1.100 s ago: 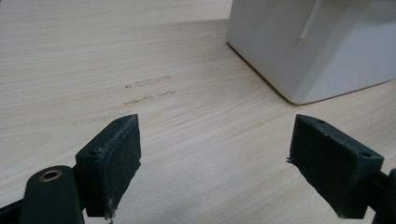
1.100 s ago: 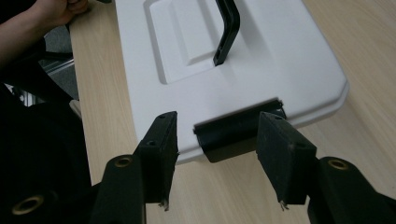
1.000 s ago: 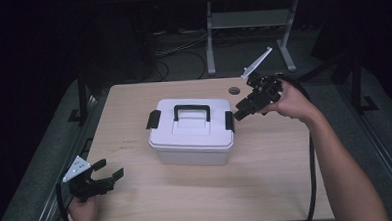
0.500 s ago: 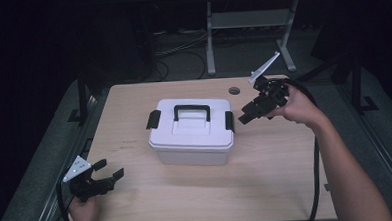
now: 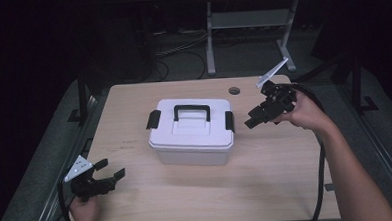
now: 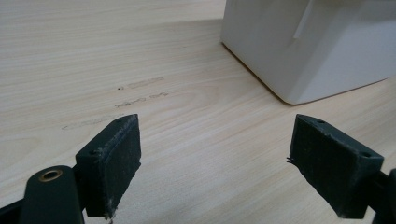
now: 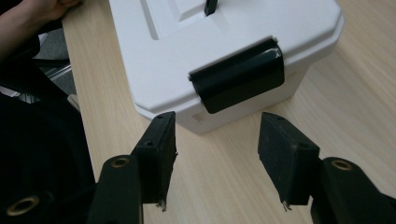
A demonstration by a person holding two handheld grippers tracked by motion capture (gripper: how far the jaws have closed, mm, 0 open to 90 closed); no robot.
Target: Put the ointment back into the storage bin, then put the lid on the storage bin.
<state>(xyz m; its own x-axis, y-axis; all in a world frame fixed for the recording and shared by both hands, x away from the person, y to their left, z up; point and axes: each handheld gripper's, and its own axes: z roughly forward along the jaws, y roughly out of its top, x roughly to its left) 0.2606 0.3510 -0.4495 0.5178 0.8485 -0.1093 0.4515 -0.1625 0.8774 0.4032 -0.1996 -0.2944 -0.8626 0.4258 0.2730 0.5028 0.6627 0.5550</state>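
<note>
A white lidded box (image 5: 192, 133) with a black handle (image 5: 191, 110) and a black latch on each end stands mid-table. My right gripper (image 5: 250, 121) hovers just off the box's right end, open, nothing between its jaws. In the right gripper view the right latch (image 7: 238, 79) lies just ahead of the open gripper (image 7: 217, 161). My left gripper (image 5: 114, 176) rests low at the table's front left corner, open and empty. In the left gripper view the box's corner (image 6: 308, 51) sits ahead and to the right of that gripper (image 6: 215, 163).
The wooden table (image 5: 267, 187) has a round cable hole (image 5: 234, 91) at the back right. A black cable (image 5: 320, 165) trails from the right gripper along the forearm. A metal stand (image 5: 250, 23) and floor cables lie beyond the far edge. Faint marks (image 6: 140, 91) show on the wood.
My right gripper has come slightly down and toward the front, staying beside the box's right latch. The left gripper and the box have not moved.
</note>
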